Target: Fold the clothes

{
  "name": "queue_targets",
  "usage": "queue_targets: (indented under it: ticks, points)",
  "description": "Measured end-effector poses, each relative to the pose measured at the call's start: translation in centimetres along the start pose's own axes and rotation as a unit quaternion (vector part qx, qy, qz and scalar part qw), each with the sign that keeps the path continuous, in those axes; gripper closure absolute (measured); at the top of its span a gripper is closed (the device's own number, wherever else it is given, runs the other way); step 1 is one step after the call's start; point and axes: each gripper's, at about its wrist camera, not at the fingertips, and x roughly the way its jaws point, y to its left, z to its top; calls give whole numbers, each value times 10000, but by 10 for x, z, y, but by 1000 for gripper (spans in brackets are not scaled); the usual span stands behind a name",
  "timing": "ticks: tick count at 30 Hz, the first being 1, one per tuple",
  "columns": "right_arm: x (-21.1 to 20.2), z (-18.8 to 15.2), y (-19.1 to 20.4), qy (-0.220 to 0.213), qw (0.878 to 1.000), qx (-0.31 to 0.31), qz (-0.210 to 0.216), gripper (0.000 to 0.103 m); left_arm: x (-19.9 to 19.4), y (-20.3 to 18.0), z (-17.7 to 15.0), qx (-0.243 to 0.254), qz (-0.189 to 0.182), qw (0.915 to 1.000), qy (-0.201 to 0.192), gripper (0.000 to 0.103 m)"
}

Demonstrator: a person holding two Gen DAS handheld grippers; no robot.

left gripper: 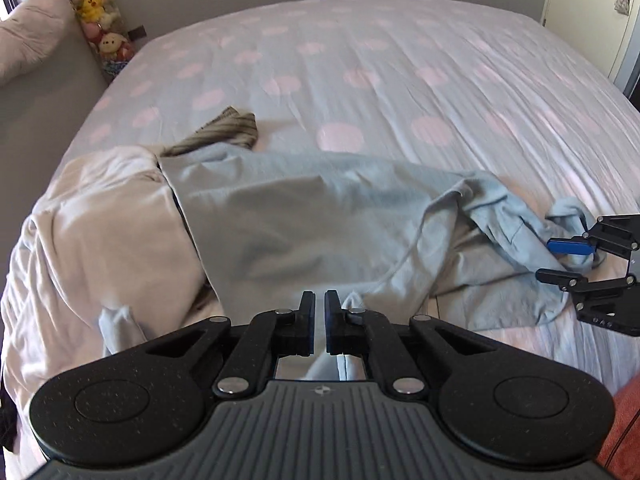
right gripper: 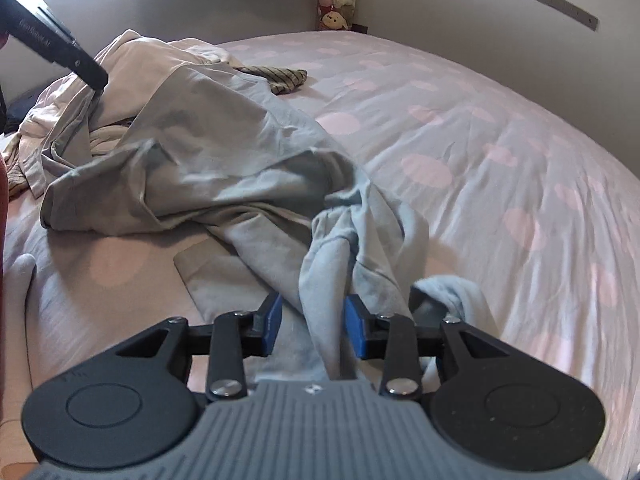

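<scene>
On the spotted bed, left wrist view: left gripper has its jaws nearly together, pinching an edge of the light blue garment beside a cream garment. Right wrist view: right gripper, jaws parted, straddles a bunched fold of that garment.

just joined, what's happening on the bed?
A person with tongs in each hand is working a light blue garment spread crumpled on the polka-dot bed. The left tongs are shut on its near edge. The right tongs are open around a bunched end, not yet clamped. A cream garment and a striped piece lie beside it, unfolded.
</scene>
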Motion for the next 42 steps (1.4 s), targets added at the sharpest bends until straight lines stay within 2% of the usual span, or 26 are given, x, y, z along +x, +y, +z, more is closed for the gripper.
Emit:
queue_targets:
  ticks: [2, 6, 8, 10, 11, 13, 14, 17, 18, 19, 22, 25, 30, 32, 36, 42]
  points:
    - [4, 9, 7, -164, 9997, -190, -58, 65, 1, 2, 4, -3, -17, 10000, -20, 100]
    - [19, 24, 17, -202, 9990, -390, -100, 65, 12, -3, -12, 214, -285, 9989, 296, 99]
    - [29, 26, 19, -119, 9987, -442, -227, 65, 23, -5, -22, 297, -278, 9983, 427, 89]
    - [37, 25, 18, 43, 9983, -469, -354, 65, 34, -4, -35, 259, -289, 9976, 566, 73]
    - [39, 23, 18, 99, 9981, -475, -380, 65, 38, -5, -39, 247, -351, 9970, 638, 70]
    - [39, 18, 17, 179, 9979, -476, -408, 65, 47, -7, -47, 238, -419, 9963, 716, 56]
    - [38, 16, 16, 209, 9978, -470, -427, 65, 51, -8, -50, 238, -406, 9959, 768, 55]
    - [37, 9, 11, 272, 9978, -376, -478, 66, 69, -10, -54, 181, -283, 9939, 1052, 58]
    - [37, 7, 9, 288, 9978, -332, -493, 67, 75, -9, -56, 136, -242, 9928, 1161, 69]
    - [37, 6, 7, 310, 9980, -267, -490, 71, 79, -7, -57, 59, -210, 9924, 1211, 81]
    - [32, 6, 2, 313, 9982, -99, -509, 94, 78, 2, -58, -267, -164, 9937, 1076, 94]
    - [16, 8, 0, 110, 9983, 62, -561, 99, 68, 9, -59, -479, -52, 9957, 793, 96]
    - [-13, 1, -16, 304, 9958, 364, -786, 100, 45, 27, -57, -960, 247, 9946, 307, 96]
    - [-25, -2, -22, 386, 9942, 485, -877, 100, 40, 36, -57, -1119, 269, 9931, 246, 96]
    - [-48, -8, -35, 548, 9902, 726, -1057, 100, 46, 44, -61, -1344, 40, 9904, 312, 96]
    - [-37, -18, -7, 1038, 9902, 5, -938, 98, 49, 50, -67, -1614, -184, 9865, 216, 96]
